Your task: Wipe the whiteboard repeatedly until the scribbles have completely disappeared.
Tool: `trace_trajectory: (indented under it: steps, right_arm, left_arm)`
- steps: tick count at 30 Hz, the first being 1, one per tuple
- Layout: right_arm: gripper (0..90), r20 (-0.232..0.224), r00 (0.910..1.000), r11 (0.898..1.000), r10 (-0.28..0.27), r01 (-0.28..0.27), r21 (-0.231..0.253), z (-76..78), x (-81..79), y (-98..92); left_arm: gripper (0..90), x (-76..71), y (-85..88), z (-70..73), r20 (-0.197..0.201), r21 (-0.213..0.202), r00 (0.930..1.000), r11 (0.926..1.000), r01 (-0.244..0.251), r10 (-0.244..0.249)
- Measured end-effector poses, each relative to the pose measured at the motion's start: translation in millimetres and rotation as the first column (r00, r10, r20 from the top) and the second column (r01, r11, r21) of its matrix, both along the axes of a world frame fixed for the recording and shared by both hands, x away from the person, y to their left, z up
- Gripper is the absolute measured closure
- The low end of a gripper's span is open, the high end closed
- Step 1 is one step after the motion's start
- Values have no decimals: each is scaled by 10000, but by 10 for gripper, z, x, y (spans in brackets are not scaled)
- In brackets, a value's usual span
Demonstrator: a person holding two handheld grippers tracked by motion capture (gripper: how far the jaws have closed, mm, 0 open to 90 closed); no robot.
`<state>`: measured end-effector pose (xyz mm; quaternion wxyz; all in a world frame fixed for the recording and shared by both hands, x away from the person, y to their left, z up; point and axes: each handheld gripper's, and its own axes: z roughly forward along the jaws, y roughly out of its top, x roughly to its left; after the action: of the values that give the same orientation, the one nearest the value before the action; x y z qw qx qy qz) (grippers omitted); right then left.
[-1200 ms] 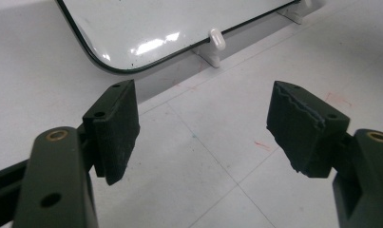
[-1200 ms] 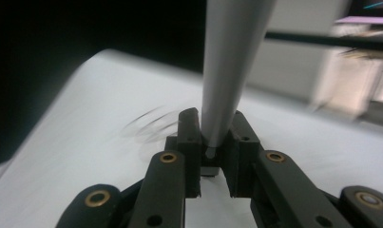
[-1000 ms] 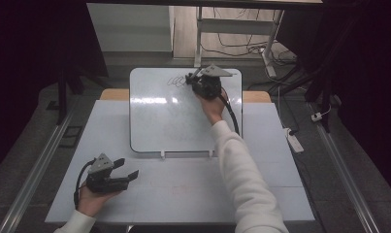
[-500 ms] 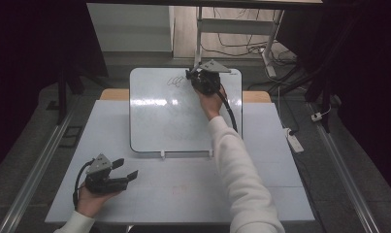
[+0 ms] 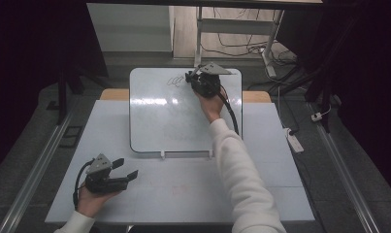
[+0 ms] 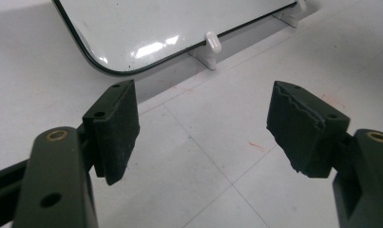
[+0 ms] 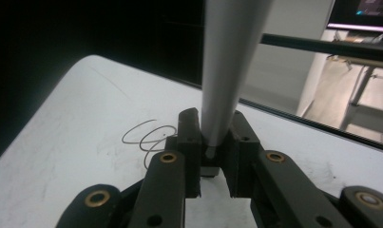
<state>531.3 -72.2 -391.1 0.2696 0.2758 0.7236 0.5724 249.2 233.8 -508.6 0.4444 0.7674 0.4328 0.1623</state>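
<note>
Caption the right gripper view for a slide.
Right gripper clamps a grey marker above looping scribbles on the white whiteboard.

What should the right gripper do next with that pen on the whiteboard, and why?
Probably carry the stroke a little further across the board. The right gripper is shut on the grey marker, tip down on the whiteboard beside a few looped scribbles, and bare surface lies all around. The left gripper rests open on the table, well away from the writing.

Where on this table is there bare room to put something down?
Free: the white tabletop between the left tool and the sleeve, and the strip right of the glossy white writing board. Crowded: the board's far edge, where the right tool writes.
</note>
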Motion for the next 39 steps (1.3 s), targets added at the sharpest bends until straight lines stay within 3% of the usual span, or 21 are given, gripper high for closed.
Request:
trace_trajectory:
  steps: [2, 4, 5, 6, 8, 10, 11, 12, 14, 15, 17, 19, 21, 24, 25, 28, 30, 33, 35, 37, 39]
  right_arm:
    - [786, -37, 9990, 9990, 447, -447, -50, -20, -21, 84]
    - [786, 255, 9990, 9988, 373, -365, -336, -5, -17, 142]
    - [786, 242, 9997, 9998, 9, -14, 220, 21, 38, 102]
    - [786, 242, 9997, 9998, 9, -14, 220, 21, 38, 102]
    - [786, -70, 9999, 9967, -110, 115, 802, 39, 91, 61]
    - [786, -13, 10000, 9982, 28, -27, 591, 21, 61, 116]
    - [786, -175, 9975, 9975, 679, -675, 217, -43, -13, 245]
    - [786, -175, 9975, 9975, 679, -675, 217, -43, -13, 245]
    - [786, -186, 9935, 9930, 1122, -1128, -358, -106, -94, 376]
    - [786, -58, 9943, 9928, 1068, -1069, -538, -108, -112, 401]
    - [786, -63, 9954, 9948, 956, -957, -354, -68, -60, 355]
    - [786, 66, 9997, 9996, 249, -249, 95, -3, 17, 249]
    - [785, 79, 9996, 9983, -263, 259, 522, 47, 68, 158]
    - [786, 79, 9999, 9988, -120, 116, 469, 25, 43, 208]
    - [786, -15, 9990, 9986, 446, -446, 292, -29, -9, 338]
    - [786, 125, 9964, 9965, 835, -835, 22, -75, -60, 477]
    - [786, 202, 9963, 9965, 831, -831, -16, -80, -60, 534]
    - [786, 160, 9999, 9971, -18, 6, 767, 1, 35, 443]
    - [786, 115, 9999, 9965, -67, 57, 838, 18, 49, 434]
    - [786, 159, 9998, 9978, 113, -123, 655, -5, 27, 475]
    - [786, 9, 9973, 9971, 728, -728, 226, -73, -27, 572]
  left_arm:
    - [267, 8, -6, -3, -22, 3, 10000, 10000, 1, -1]
    - [267, 0, -9, -2, -3, 32, 10000, 10000, -5, 5]
    - [267, -7, -5, 1, 17, 38, 10000, 10000, -3, 3]
    - [267, -12, -1, 3, 25, 17, 10000, 10000, -20, 20]
    - [267, -11, 8, 1, 19, -20, 10000, 10000, -36, 36]
    - [267, 2, 12, -5, -12, -2, 10000, 10000, -26, 26]
    - [267, 6, 13, -7, -36, 16, 10000, 10000, -10, 10]
    - [267, 9, 13, -10, -50, 1, 10000, 10000, -4, 4]
    - [267, 3, 13, -6, -39, 11, 10000, 10000, -18, 19]
    - [267, -7, 12, -3, -17, 13, 10000, 10000, -25, 25]
    - [267, -22, 14, 0, 5, 15, 10000, 10000, -35, 35]
    - [267, -26, 19, 3, 24, -10, 10000, 10000, -60, 60]
    - [267, -21, 21, 3, 32, -2, 10000, 10000, -40, 40]
    - [267, -2, 17, -3, -1, 4, 10000, 10000, -25, 25]
    - [267, 2, 15, -5, -26, 21, 10000, 10000, -5, 5]
    - [267, -8, 9, -4, -14, 19, 10000, 10000, -31, 31]
    - [267, -21, 16, 0, 12, -2, 10000, 10000, -52, 52]
    - [267, -25, 34, 1, 35, -26, 10000, 10000, -78, 78]
    - [267, -16, 36, -3, 1, -41, 10000, 9999, -96, 96]
    - [267, -13, 35, -4, 3, -53, 10000, 10000, -76, 76]
    - [267, -10, 30, -6, -6, -48, 10000, 9999, -89, 89]
